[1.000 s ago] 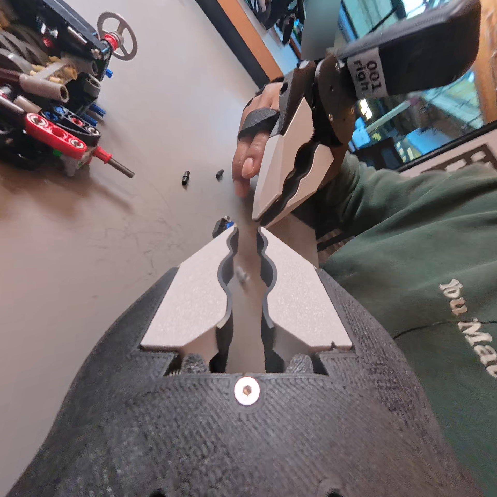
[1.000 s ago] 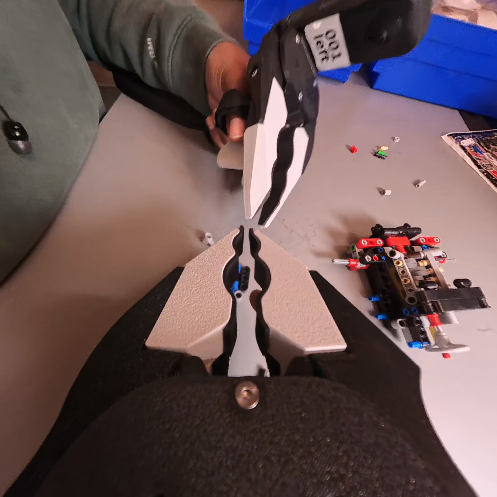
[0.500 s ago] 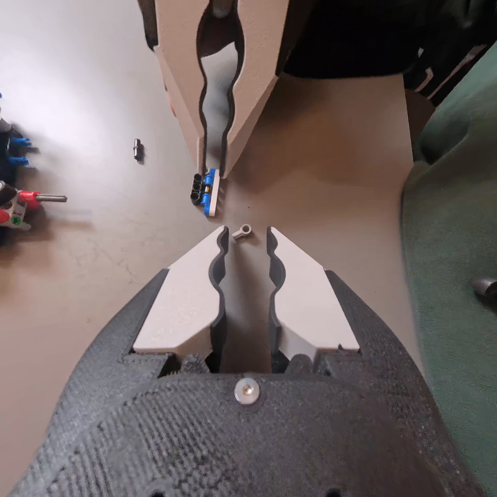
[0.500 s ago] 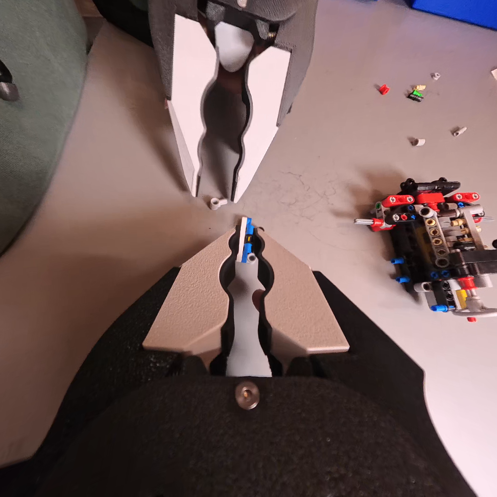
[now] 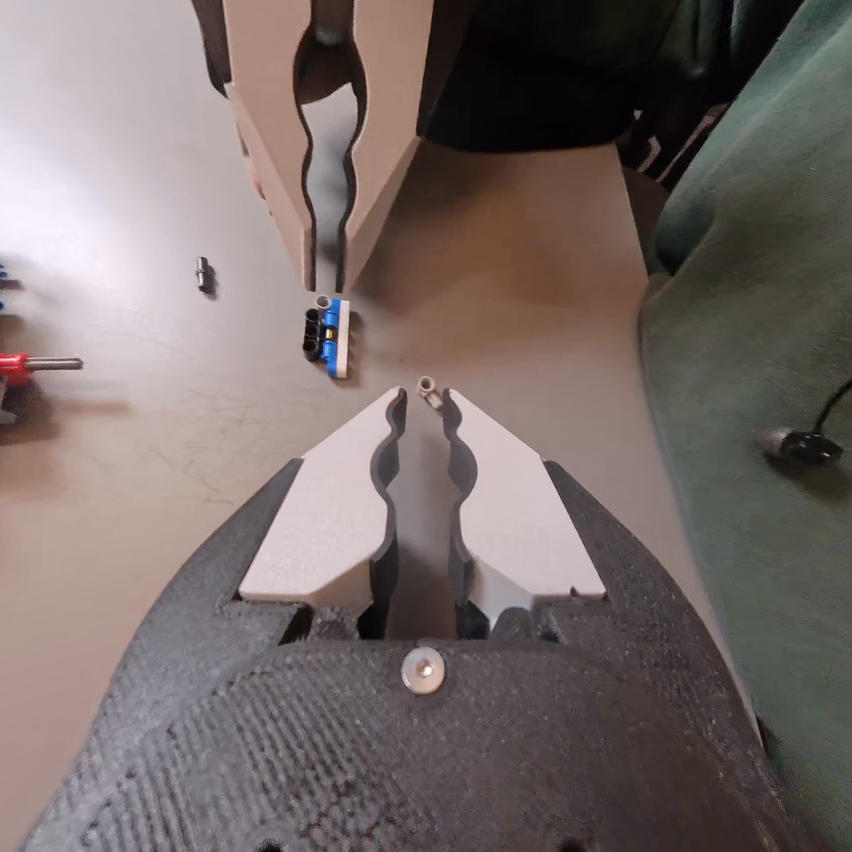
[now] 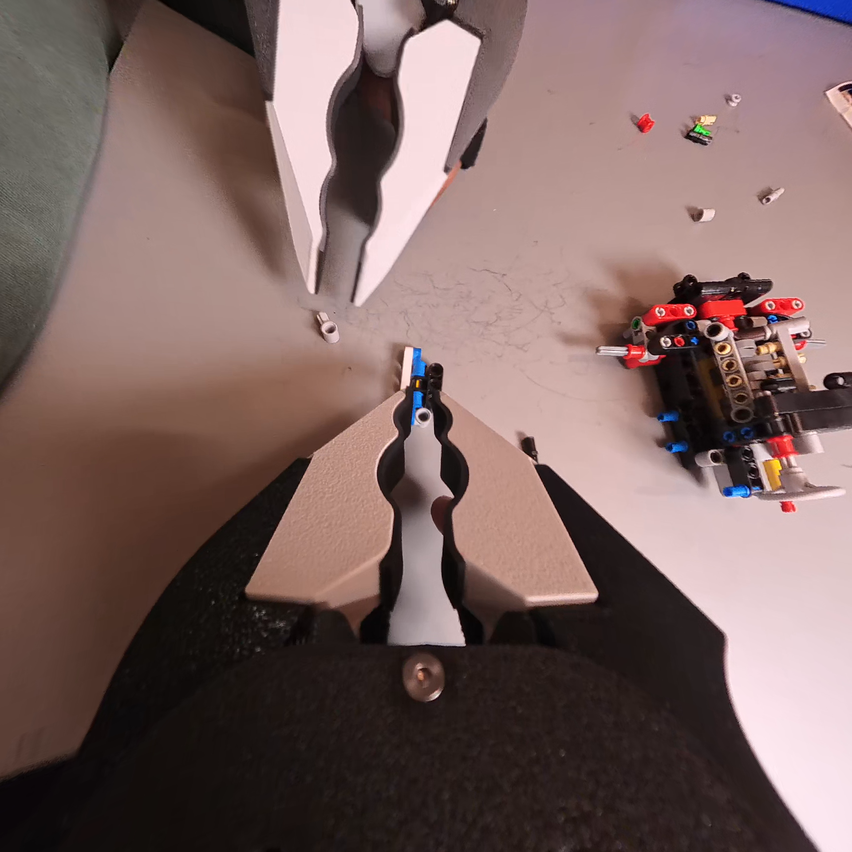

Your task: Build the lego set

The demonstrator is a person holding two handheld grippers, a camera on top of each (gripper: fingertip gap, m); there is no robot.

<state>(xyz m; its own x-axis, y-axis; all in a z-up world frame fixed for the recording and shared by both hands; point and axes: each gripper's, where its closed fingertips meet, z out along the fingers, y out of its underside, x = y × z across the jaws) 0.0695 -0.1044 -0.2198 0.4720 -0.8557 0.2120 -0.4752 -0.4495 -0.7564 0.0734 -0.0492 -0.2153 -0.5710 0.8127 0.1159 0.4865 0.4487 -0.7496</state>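
Left wrist view, item one: your left tongs [image 5: 422, 392], released, jaws standing apart with a small grey connector [image 5: 428, 389] lying on the counter [image 5: 138, 461] just at their tips, nearer the right-hand jaw, not gripped. Item two: your right tongs [image 6: 423, 401], jaws close together around the near end of a small sub-assembly [image 6: 417, 378] of white plate, blue pins and black beam; whether they pinch it or merely straddle it you cannot tell, since in the left wrist view the same piece [image 5: 327, 336] lies flat on the counter just beyond those tips. Item three: the main model [image 6: 737, 392], a black, red and grey build with a steering wheel, partly assembled, well apart from both tongs toward the counter's right side in the right wrist view. Item four: loose stock, namely a black pin [image 5: 205, 275] near the sub-assembly, and a scatter of red, green and grey pieces [image 6: 698, 131] toward the far right corner. Status, by judgement: the core is built, the sub-assembly is begun, and the connector, the sub-assembly's mounting and the scattered parts remain to be fitted.
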